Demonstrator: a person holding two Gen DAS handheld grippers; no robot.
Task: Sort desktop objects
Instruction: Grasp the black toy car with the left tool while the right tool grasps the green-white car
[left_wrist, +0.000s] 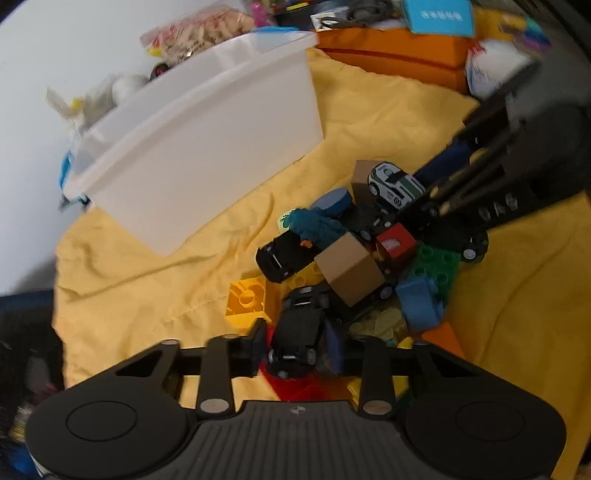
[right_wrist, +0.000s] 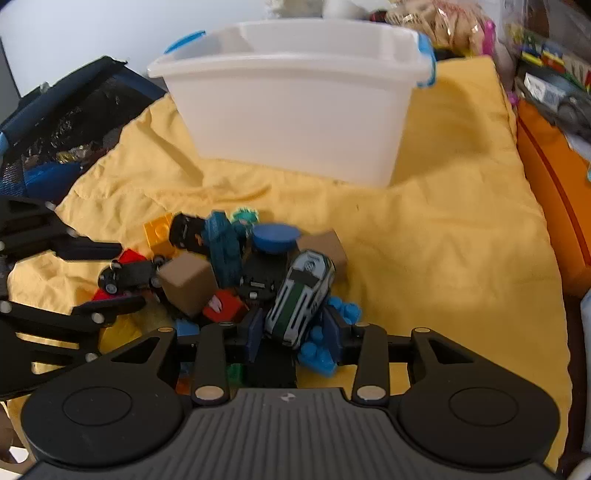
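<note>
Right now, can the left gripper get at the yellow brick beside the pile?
Probably not yet: the left gripper is closed on a black toy car. The yellow brick itself lies uncovered on the cloth, just beside its fingers.

— What covered the surface?
— I saw a wrinkled yellow cloth (right_wrist: 424, 236) spread over it.
— And on the cloth?
— A white plastic bin (right_wrist: 295, 110) stood at the back; nearer me a heap of toys (right_wrist: 236, 269) lay piled, cars and blocks together.
</note>
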